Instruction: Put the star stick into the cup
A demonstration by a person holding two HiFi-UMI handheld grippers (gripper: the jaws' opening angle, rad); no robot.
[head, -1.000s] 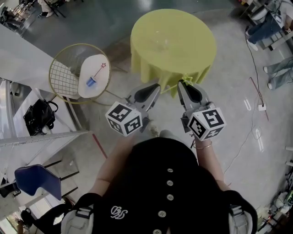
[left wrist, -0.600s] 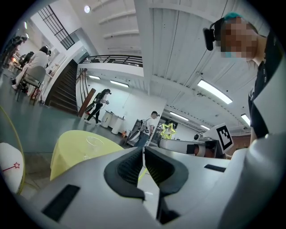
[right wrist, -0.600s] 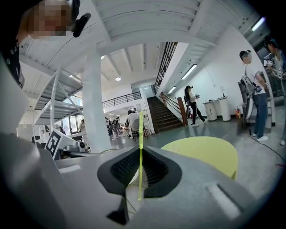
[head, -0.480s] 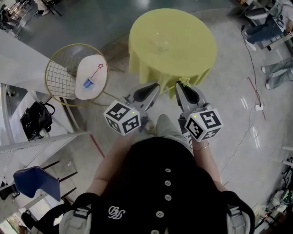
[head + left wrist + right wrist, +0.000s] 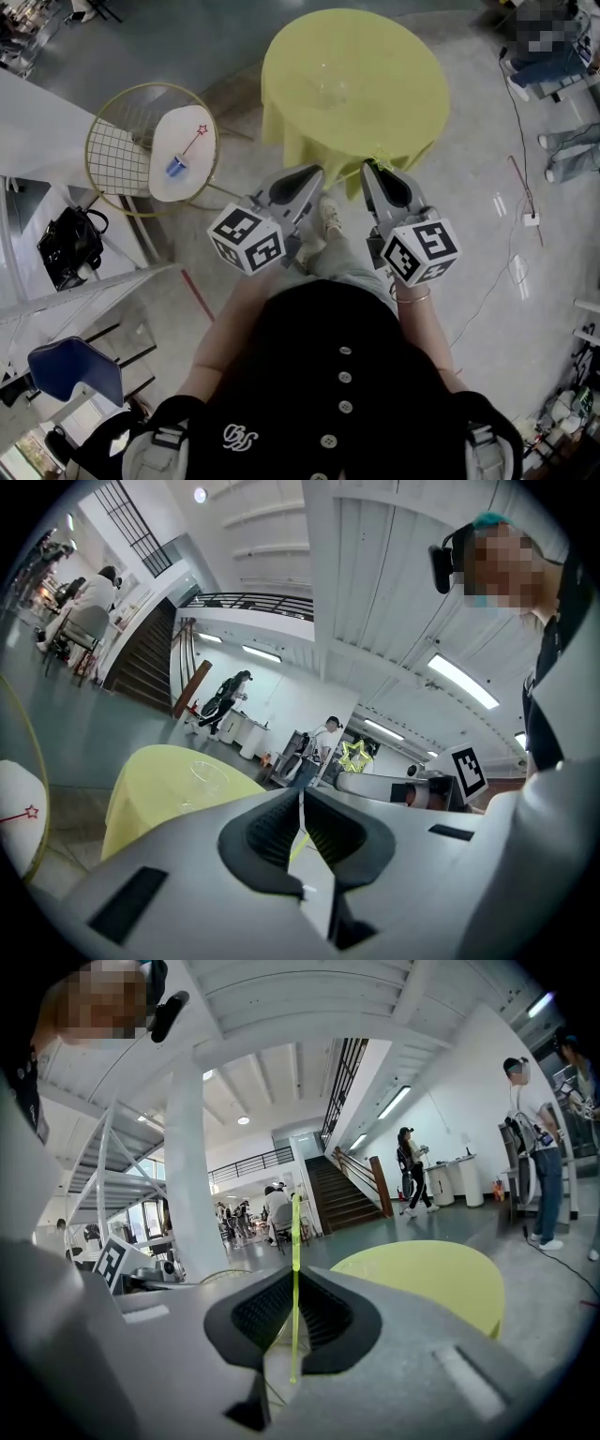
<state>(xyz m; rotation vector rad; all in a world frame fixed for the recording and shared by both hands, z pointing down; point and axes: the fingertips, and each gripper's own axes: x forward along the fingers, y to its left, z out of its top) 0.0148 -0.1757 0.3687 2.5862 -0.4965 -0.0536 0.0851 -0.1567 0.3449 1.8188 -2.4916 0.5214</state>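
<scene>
The round counter draped in yellow cloth (image 5: 398,66) stands ahead of both tools, with a clear cup (image 5: 330,91) upright near its middle. The right tool (image 5: 375,172) is clenched on the thin yellow-green star stick (image 5: 382,167), whose star juts out at the tool's tip by the counter's near edge, well apart from the cup; the left tool (image 5: 314,173) beside it is clenched too

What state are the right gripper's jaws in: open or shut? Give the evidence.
Shut on the yellow star stick: in the right gripper view the right gripper has both pads pressed against the thin stick.
</scene>
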